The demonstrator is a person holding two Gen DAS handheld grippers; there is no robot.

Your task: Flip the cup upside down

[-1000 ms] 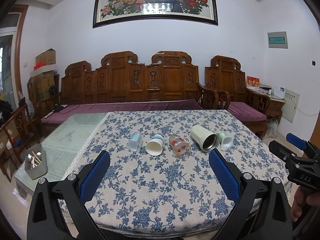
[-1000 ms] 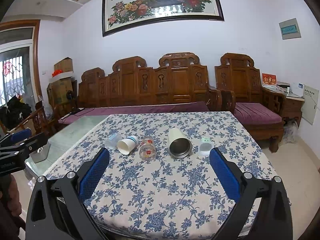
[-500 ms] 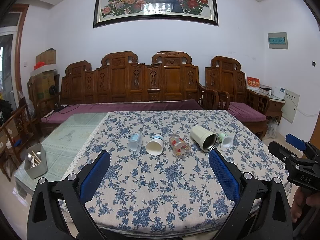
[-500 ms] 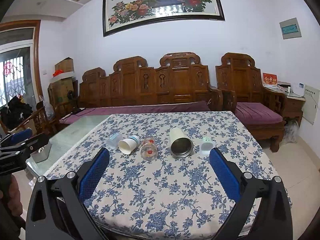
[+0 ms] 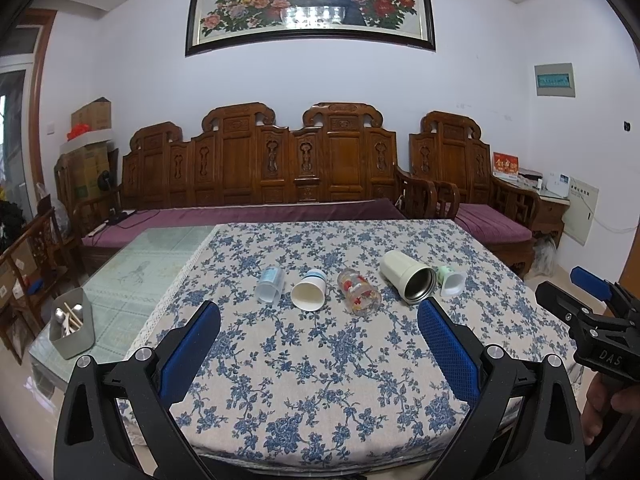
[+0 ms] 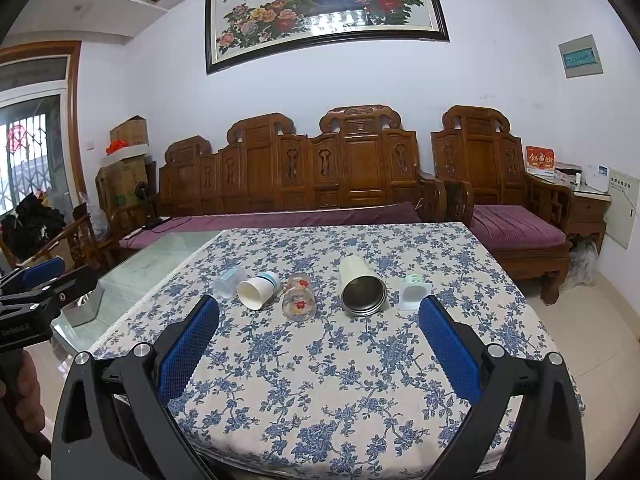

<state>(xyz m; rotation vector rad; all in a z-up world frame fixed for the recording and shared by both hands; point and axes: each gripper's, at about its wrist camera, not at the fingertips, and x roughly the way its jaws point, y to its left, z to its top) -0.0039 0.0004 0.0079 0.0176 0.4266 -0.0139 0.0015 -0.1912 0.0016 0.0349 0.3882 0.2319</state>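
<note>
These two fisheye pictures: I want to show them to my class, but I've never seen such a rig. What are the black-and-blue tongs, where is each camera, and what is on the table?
Each picture comes from a camera on a handheld gripper, looking along its two blue-padded fingers. The left gripper and right gripper are both open and hold nothing. On the flowered tablecloth five cups lie on their sides in a row: clear plastic cup, white paper cup, flowered glass, steel-lined tumbler, small green-and-white cup.

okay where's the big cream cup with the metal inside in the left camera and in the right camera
Left wrist: the cream cup lies on its side right of centre, just above the right fingertip.
Right wrist: the same cup lies near centre, mouth toward the camera.
Shared landmark: the flowered glass lies immediately to its left in both.
</note>
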